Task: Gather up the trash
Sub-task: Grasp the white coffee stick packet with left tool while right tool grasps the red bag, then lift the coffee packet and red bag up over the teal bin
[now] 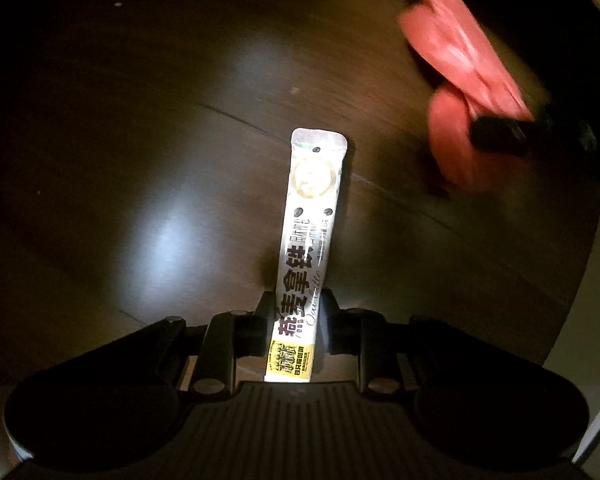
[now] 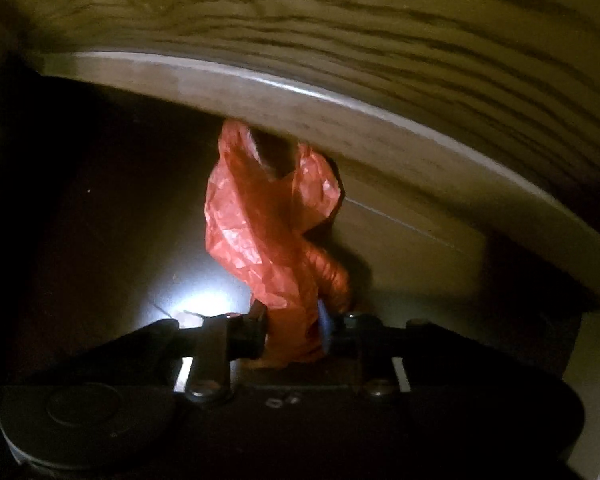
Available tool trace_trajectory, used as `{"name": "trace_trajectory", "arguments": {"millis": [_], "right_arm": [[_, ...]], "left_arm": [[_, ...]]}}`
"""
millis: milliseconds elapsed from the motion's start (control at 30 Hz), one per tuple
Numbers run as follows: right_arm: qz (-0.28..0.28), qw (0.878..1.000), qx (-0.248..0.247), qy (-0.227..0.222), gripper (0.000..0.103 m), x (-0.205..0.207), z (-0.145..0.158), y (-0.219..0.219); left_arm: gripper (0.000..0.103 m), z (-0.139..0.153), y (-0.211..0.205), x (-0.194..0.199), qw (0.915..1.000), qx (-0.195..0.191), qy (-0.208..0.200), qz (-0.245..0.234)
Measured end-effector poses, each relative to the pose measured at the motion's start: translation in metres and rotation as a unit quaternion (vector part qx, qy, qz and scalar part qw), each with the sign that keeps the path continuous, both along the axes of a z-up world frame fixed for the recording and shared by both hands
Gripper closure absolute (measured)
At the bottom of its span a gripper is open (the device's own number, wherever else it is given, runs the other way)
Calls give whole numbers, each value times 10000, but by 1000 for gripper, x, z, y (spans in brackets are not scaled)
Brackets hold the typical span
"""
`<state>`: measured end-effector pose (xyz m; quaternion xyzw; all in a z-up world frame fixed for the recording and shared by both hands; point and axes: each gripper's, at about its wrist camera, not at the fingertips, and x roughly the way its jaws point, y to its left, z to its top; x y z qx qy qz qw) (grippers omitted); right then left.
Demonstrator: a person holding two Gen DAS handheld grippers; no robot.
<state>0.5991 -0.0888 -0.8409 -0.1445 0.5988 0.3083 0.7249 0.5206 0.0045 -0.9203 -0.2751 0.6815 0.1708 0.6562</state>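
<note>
A dim home room: dark round wooden table [image 1: 148,128], pale wood-grain floorboards [image 2: 380,20] at twelve o'clock.

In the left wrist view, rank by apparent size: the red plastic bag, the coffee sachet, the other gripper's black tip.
1. Red plastic bag, blurred and cut by the frame edge.
2. Coffee sachet, nearer the camera, so unsure against the bag.
3. Right gripper tip, clearly smallest.
</note>
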Motion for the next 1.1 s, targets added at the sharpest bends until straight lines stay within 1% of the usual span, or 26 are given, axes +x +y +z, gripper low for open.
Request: {"name": "trace_trajectory", "arguments": {"millis": [133, 267, 400, 500, 600, 700, 733, 767, 800, 867, 900, 967, 1100], "right_arm": [[-286, 9996, 76, -15, 85, -19, 16, -19], [-575, 9982, 117, 77, 86, -42, 37, -36], [-824, 9963, 69, 250, 86, -69, 67, -44], [-1003, 9944, 57, 322, 86, -90, 103, -47], [-1165, 9927, 63, 302, 86, -112, 148, -44], [-1247, 9920, 80, 200, 86, -126, 206, -43], [-1274, 9917, 120, 142, 86, -130, 230, -44], [-1309, 9912, 156, 90, 86, -134, 250, -44], [-1336, 9908, 193, 27, 86, -137, 271, -43], [-1321, 9908, 270, -136, 86, -142, 316, -42], [-1309, 9907, 287, -214, 86, -144, 338, -41], [-1305, 9902, 380, -328, 86, -149, 380, -38], [-1265, 9885, 620, -555, 86, -161, 466, -35]], "left_arm": [[81, 17, 13, -12, 10000, 16, -65, -65], [81, 45, 23, -24, 9999, -18, -113, -45], [81, 88, 33, -37, 9998, -102, -171, 38], [81, 131, 41, -46, 9996, -158, -220, 17], [81, 181, 45, -53, 9993, -218, -301, -83], [81, 247, 45, -58, 9973, -184, -534, -463], [81, 267, 46, -60, 9962, -168, -621, -583], [81, 295, 47, -61, 9944, -136, -741, -743], [81, 314, 53, -65, 9927, -114, -829, -869], [81, 365, 55, -68, 9884, -70, -1029, -1111], [81, 384, 57, -72, 9867, -68, -1105, -1192], [81, 435, 62, -76, 9826, -47, -1311, -1316], [81, 516, 79, -95, 9755, -49, -1639, -1467]]}}
